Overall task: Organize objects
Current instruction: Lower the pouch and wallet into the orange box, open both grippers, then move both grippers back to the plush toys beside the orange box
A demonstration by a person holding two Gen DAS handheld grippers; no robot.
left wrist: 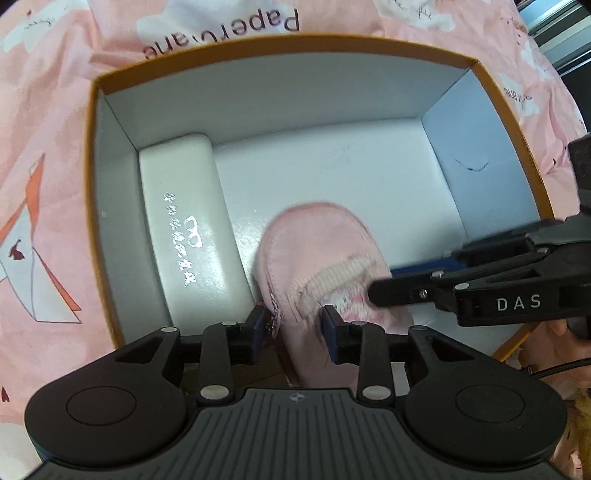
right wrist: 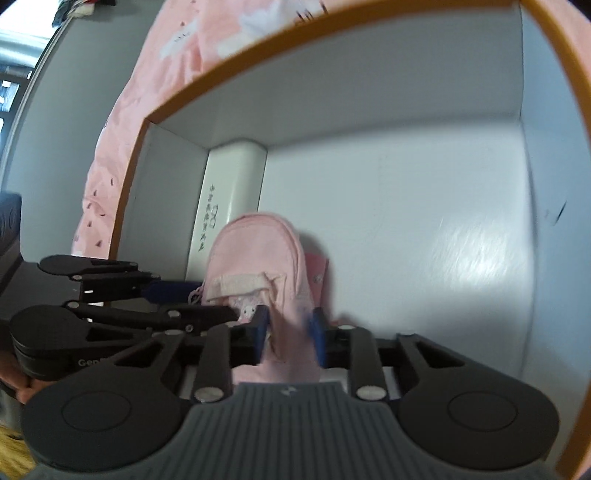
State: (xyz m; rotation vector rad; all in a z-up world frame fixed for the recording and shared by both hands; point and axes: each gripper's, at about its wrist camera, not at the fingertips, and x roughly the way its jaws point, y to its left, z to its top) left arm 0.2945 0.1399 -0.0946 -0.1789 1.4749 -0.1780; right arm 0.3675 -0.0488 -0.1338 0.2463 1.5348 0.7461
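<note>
An orange-rimmed box (left wrist: pixel 295 40) (right wrist: pixel 258 48) with a white inside holds a white glasses case (left wrist: pixel 184 221) (right wrist: pixel 232 177) along its left wall. A small pink zip pouch (left wrist: pixel 314 240) (right wrist: pixel 255 251) sits on the box floor beside the case, with its near end over the box's front edge. My left gripper (left wrist: pixel 295 325) (right wrist: pixel 216 301) straddles the pouch's near end by the zipper pull, its blue pads apart and not pressing. My right gripper (right wrist: pixel 290 326) (left wrist: pixel 384 282) comes in from the right and is shut on the pouch's fabric.
The box rests on a crumpled pink printed cloth (left wrist: pixel 44 110) (right wrist: pixel 166 74). The right half of the box floor (left wrist: pixel 369 166) is bare white. A grey surface (right wrist: pixel 74 110) lies beyond the cloth. A metal frame (left wrist: pixel 554 29) shows at the far right.
</note>
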